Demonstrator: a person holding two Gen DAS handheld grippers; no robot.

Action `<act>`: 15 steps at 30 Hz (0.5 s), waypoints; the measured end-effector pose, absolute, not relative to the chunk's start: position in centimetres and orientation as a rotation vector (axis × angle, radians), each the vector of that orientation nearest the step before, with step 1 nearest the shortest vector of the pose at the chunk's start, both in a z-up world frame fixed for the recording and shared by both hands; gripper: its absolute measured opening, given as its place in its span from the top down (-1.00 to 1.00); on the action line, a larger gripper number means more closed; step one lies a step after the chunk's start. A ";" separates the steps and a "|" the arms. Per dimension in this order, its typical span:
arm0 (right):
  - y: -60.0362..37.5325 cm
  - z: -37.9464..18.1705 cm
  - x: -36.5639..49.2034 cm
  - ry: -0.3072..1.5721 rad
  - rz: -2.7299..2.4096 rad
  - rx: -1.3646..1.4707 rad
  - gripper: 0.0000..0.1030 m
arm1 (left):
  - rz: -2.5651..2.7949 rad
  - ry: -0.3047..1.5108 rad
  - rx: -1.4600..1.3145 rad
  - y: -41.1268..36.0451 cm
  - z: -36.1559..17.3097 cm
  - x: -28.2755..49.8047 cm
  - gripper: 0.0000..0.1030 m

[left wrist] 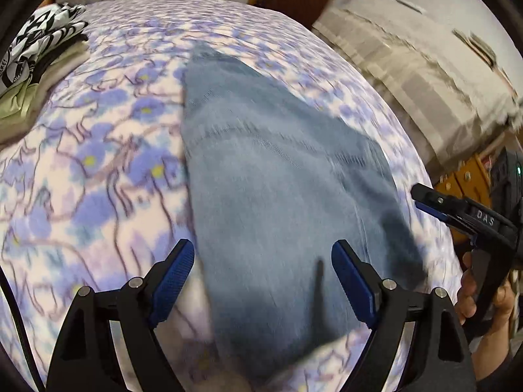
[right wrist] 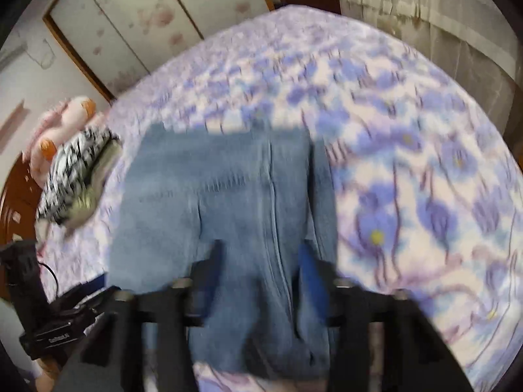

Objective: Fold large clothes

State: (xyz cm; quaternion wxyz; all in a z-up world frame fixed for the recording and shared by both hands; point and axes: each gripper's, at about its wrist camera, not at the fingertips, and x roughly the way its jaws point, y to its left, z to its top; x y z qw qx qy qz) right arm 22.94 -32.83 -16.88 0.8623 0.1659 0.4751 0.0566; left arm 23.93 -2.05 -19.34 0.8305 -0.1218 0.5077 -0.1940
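A pair of blue jeans (left wrist: 278, 179) lies flat on a bed with a purple flowered sheet (left wrist: 98, 170). My left gripper (left wrist: 263, 261) is open above the near end of the jeans, holding nothing. My right gripper (right wrist: 258, 261) is open too, its blue pads (right wrist: 309, 271) spread over the jeans (right wrist: 212, 196); the view is blurred. The right gripper also shows at the right edge of the left wrist view (left wrist: 421, 197), beside the jeans, with a hand on it.
A stack of folded clothes (left wrist: 36, 65) with a black-and-white top sits at the bed's far left, also in the right wrist view (right wrist: 78, 176). A pink plush toy (right wrist: 62, 124) lies behind it. A cloth-covered piece of furniture (left wrist: 425, 75) stands right of the bed.
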 end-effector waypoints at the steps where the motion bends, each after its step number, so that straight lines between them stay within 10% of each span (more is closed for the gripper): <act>1: -32.7 -16.8 24.2 0.999 0.108 0.339 -0.12 | -0.413 1.083 -0.290 -1.6 -19.4 25.2 -0.65; 9: -35.0 -21.4 32.3 1.105 0.051 0.434 -0.11 | -0.374 1.117 -0.428 0.5 -21.7 31.7 -0.51; 13: -34.5 -21.4 32.5 1.100 0.082 0.365 0.71 | -0.435 1.137 -0.454 0.0 -22.5 32.6 -0.32; 15: -34.2 -20.6 31.7 1.054 0.053 0.324 0.75 | -0.433 1.113 -0.404 -0.8 -22.2 32.3 -0.34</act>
